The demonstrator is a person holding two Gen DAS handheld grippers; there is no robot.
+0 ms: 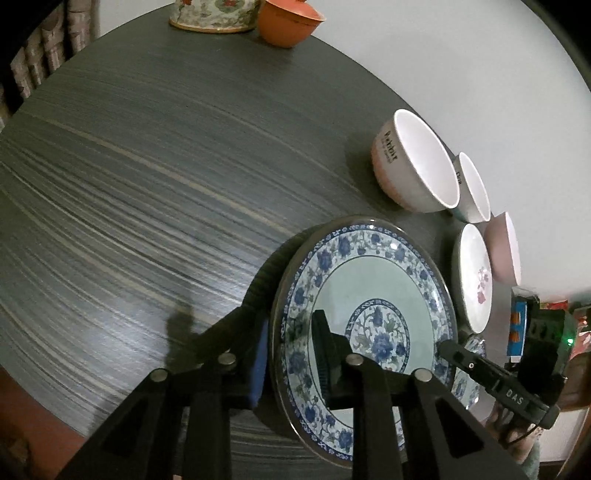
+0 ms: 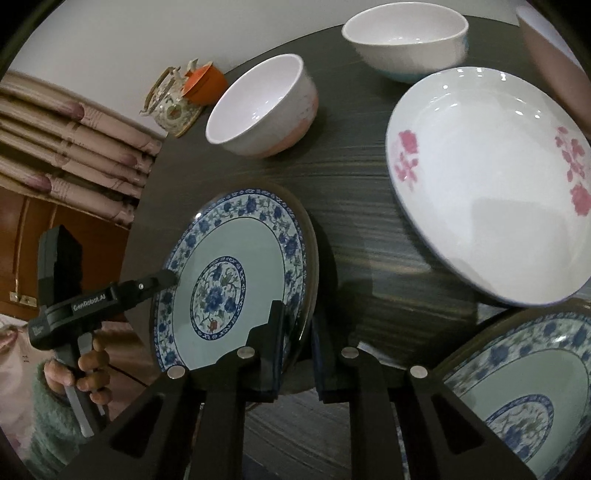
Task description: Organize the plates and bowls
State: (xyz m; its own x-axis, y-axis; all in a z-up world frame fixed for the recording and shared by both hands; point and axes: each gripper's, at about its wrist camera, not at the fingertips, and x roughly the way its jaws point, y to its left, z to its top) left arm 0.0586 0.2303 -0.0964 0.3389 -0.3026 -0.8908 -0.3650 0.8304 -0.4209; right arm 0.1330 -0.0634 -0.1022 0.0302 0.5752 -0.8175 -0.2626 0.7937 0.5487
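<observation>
A blue floral plate [image 1: 369, 280] [image 2: 236, 266] is held tilted above the dark table by both grippers. My left gripper [image 1: 291, 350] is shut on one rim; it also shows in the right wrist view [image 2: 162, 280]. My right gripper [image 2: 297, 332] is shut on the opposite rim; it also shows in the left wrist view [image 1: 448, 349]. A second blue floral plate [image 2: 517, 387] lies at lower right. A white plate with pink flowers [image 2: 491, 177] [image 1: 474, 280] lies beyond. A white-and-pink bowl [image 1: 413, 162] [image 2: 262, 107], a white bowl [image 2: 406, 40] [image 1: 474, 188] and a pink bowl [image 1: 504, 251] stand behind.
A floral teapot [image 2: 170, 103] [image 1: 214, 14] and an orange cup [image 1: 286, 22] [image 2: 203, 85] stand at the far table edge. The dark striped table [image 1: 129, 184] stretches to the left. A white wall lies beyond the bowls.
</observation>
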